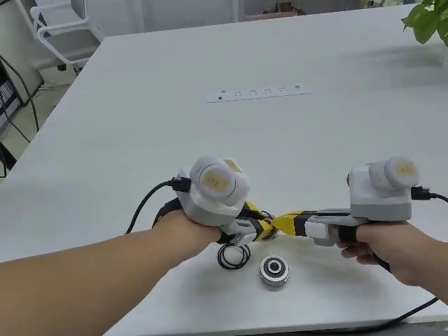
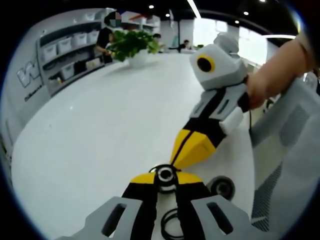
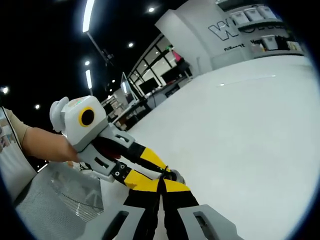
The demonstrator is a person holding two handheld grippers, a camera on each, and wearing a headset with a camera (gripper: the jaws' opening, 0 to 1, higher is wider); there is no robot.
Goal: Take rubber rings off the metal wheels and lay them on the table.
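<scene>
**Head view.** The landmark is the loose silver metal wheel [image 1: 274, 271], which lies flat on the white counter [image 1: 210, 154]. Whether it carries rubber cannot be told. Just left of it lies a small heap of thin black rubber rings [image 1: 221, 257], judged to be already stripped. Just beyond the loose wheel and raised off the counter, the left gripper [image 1: 260, 227] and the right gripper [image 1: 283, 224] meet tip to tip. The step in hand is judged to be stripping a ring from a second wheel.

**Left gripper view.** The left jaws are clamped on a small round metal wheel with a dark rubber band round its rim [image 2: 165, 174]. It is held near the loose wheel [image 2: 221, 186] and above the heap of rings [image 2: 167, 220]. The right gripper [image 2: 182, 157] touches the far rim of the held wheel with its jaws together. Whether rubber lies between them cannot be made out.

**Right gripper view.** The right jaws stand together with their yellow tips against the held wheel [image 3: 172, 175]. The left gripper [image 3: 161, 170] presents that wheel from the side.

**Next move, as judged.**
- The right jaws need a firm pinch on the rubber alone.
- They then pull away from the rim while the left jaws hold fast.
- The ring is then laid with the others beside the loose wheel.

The band looks thin and elastic, so it may slip free or snap back.
</scene>
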